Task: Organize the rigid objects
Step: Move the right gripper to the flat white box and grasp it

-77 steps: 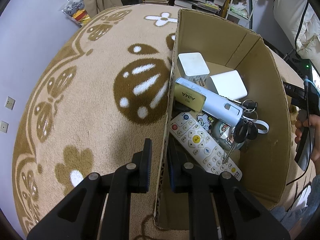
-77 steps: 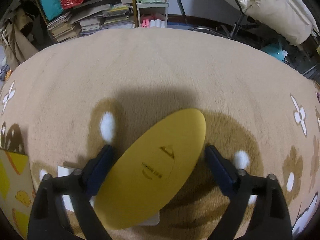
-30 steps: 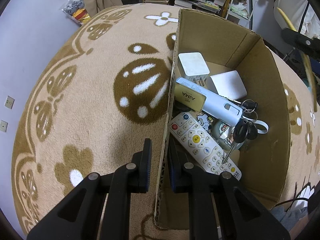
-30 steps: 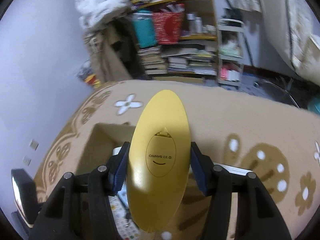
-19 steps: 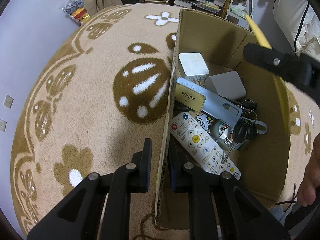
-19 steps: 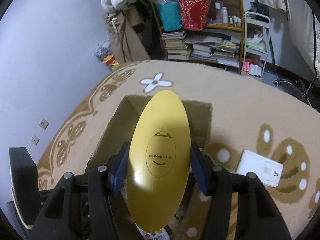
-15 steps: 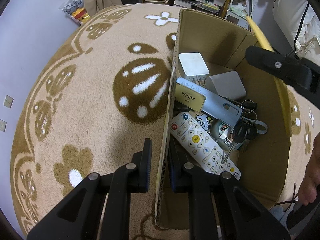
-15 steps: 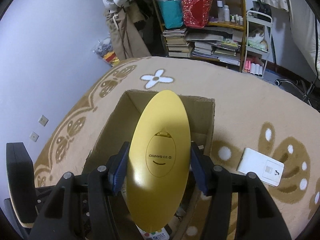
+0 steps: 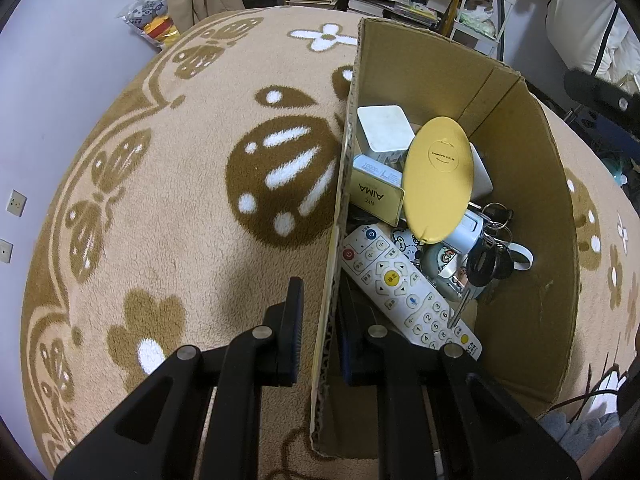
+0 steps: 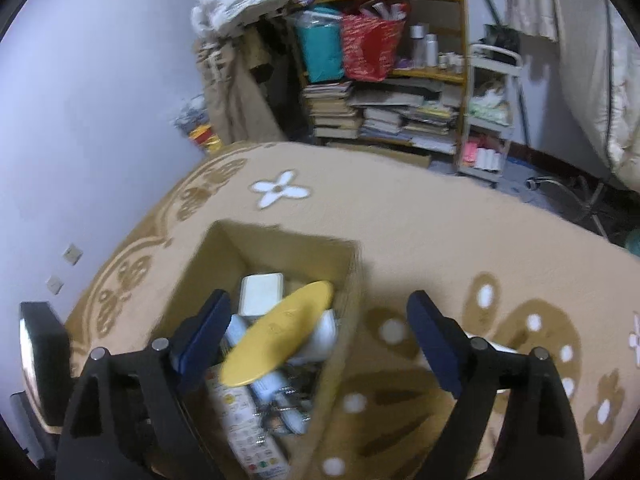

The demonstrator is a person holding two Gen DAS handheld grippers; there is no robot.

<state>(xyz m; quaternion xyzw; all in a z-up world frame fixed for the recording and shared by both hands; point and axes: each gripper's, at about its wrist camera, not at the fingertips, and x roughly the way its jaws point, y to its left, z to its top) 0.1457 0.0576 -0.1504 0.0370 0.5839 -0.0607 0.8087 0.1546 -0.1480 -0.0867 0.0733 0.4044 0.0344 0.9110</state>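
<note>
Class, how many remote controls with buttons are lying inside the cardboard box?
1. The white remote control lies along the brown cardboard box's near left wall, below the yellow oval disc. Others may be hidden under the pile.

Under the flat yellow oval plastic case [image 9: 438, 178], partly hidden: pale blue power bank [image 9: 464, 229] and white square box [image 9: 480, 178]. Blurred in the right wrist view: open brown cardboard box [image 10: 224, 248], white button remote [image 10: 250, 436].

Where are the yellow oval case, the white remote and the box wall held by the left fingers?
yellow oval case [image 9: 438, 184], left wrist view, middle of its flat face.
white remote [image 9: 404, 288], left wrist view, middle of its keypad.
box wall [image 9: 334, 280], left wrist view, top edge just ahead of the fingers.
</note>
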